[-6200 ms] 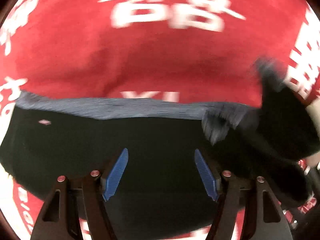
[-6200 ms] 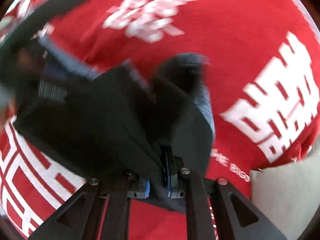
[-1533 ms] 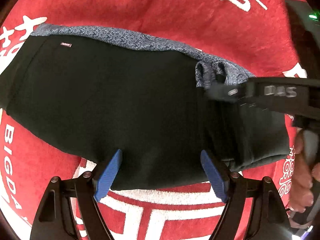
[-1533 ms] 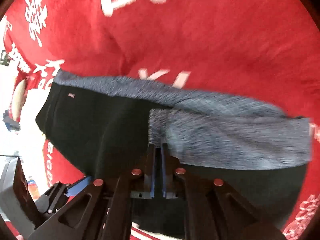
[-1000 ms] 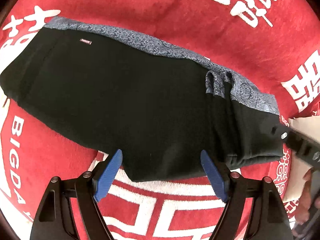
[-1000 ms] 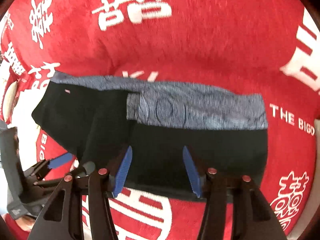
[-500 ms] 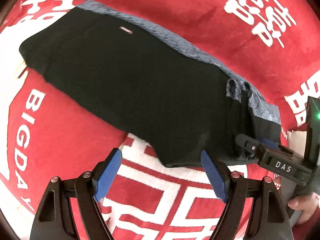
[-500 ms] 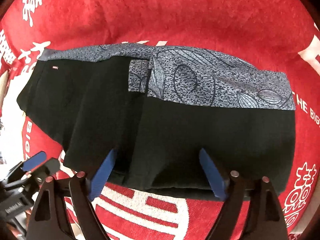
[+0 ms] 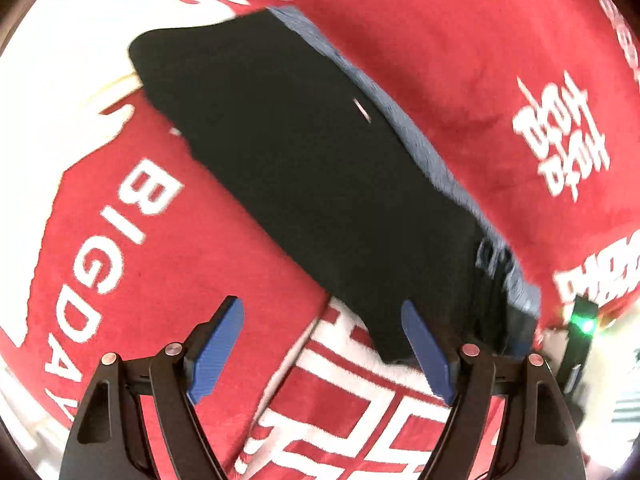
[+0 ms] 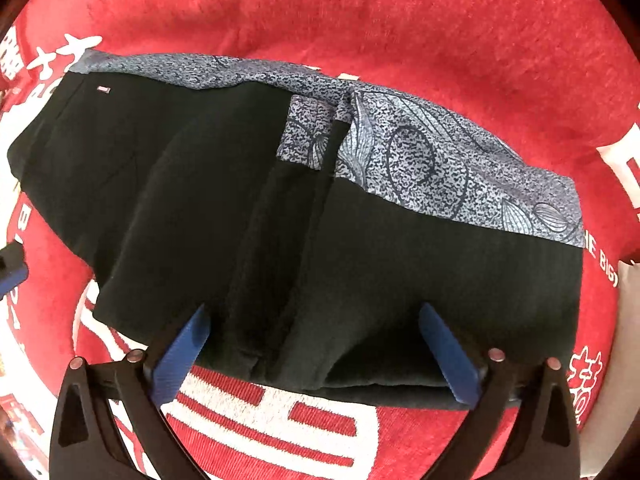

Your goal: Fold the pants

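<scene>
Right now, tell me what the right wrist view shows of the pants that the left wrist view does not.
Only the right wrist view shows the leaf print on the grey waistband, sharp, and the folded flap lying over the pants, between the opening jaws of the right hand-held gripper. Only the left wrist view shows the BIGDA lettering and the left hand-held gripper, open, off the near edge. Both show the pants on the red cloth.

surface: red cloth (image 10: 440, 20), white lettering | on it: folded black pants (image 10: 280, 220)
</scene>
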`<act>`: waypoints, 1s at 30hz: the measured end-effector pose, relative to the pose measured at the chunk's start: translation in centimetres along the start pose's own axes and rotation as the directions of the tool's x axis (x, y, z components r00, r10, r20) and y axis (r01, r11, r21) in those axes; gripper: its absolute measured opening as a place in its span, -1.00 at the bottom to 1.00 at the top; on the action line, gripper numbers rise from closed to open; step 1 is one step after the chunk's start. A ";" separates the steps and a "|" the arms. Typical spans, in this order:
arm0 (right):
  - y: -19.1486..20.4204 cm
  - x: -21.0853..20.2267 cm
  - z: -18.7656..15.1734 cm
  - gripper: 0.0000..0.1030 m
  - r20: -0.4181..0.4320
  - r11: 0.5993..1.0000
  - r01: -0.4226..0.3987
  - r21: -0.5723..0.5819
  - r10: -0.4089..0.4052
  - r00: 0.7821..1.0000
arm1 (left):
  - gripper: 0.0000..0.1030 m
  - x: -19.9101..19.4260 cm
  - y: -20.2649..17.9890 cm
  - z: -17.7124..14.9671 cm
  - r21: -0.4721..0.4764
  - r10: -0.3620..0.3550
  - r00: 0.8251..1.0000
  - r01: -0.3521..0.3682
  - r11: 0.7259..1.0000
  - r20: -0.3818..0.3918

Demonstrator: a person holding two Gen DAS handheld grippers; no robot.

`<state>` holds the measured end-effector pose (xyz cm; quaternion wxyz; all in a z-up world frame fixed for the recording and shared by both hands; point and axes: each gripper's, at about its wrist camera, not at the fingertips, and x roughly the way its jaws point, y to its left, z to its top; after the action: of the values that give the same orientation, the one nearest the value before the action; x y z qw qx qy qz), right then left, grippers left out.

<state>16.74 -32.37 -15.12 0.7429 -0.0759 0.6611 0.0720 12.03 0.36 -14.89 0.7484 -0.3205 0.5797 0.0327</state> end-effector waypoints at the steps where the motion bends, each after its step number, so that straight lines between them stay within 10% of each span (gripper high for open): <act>1: 0.2 0.2 0.0 1.00 -0.001 1.000 0.004 0.001 -0.004 1.000 | 0.59 -0.5 0.6 0.2 -0.022 -0.026 1.000 0.026 0.999 0.017; 9: 1.8 1.1 0.9 1.00 0.002 1.000 0.030 0.004 -0.030 1.000 | 0.59 -1.8 6.4 4.7 -0.226 -0.132 0.977 0.169 0.959 0.168; 21: 2.7 1.8 0.0 1.00 0.025 0.999 0.039 0.015 -0.039 0.999 | 0.59 1.5 8.5 9.1 -0.234 -0.243 0.946 0.292 0.927 0.216; 30: 2.6 2.2 0.0 1.00 0.025 0.999 0.037 0.019 -0.037 0.999 | 0.90 2.9 6.4 10.6 -0.210 -0.186 0.960 0.230 0.950 0.209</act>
<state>16.49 -29.81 -17.39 0.7533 -0.0802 0.6506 0.0530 19.27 9.99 -19.01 0.7562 -0.4607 0.4618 0.0507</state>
